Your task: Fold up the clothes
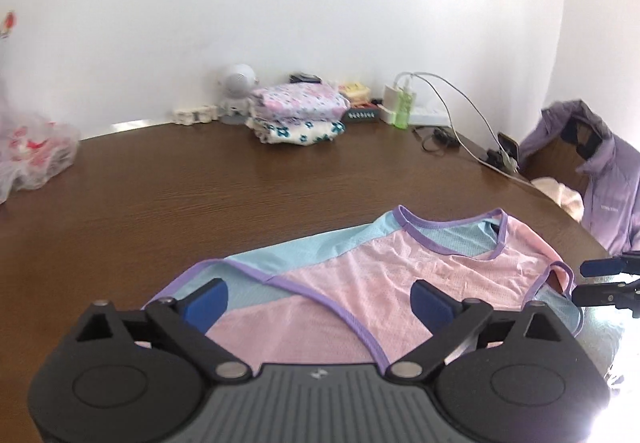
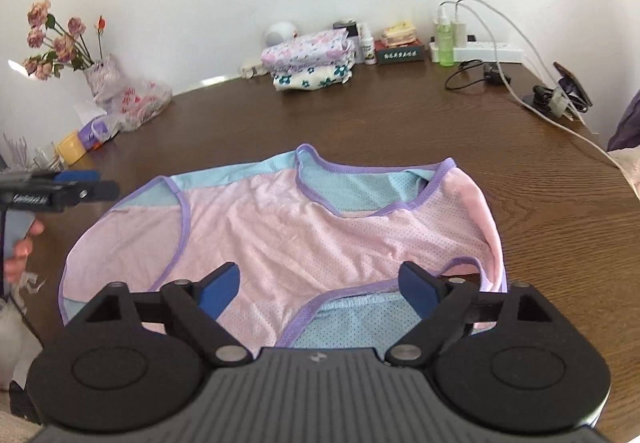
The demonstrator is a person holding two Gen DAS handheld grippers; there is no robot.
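Pink-and-blue mesh tank top (image 2: 320, 239) lies partly folded under both spread, empty grippers, left (image 1: 320, 301) and right (image 2: 320, 289); two folded floral garments (image 2: 310, 61) stacked beyond. More folds left, I'd guess.

- I see a pink mesh top (image 2: 320, 235) with pale blue panels and purple trim.
- My table (image 2: 400, 123) is dark brown woodgrain.
- The folded clothes (image 2: 310, 61) are white with purple and teal flowers.
- The jacket (image 1: 608, 187) is lilac.
- The bottle (image 2: 445, 39) is green.
- The roses (image 2: 52, 39) are dusty pink.
- My gripper pads (image 2: 218, 293) are blue.
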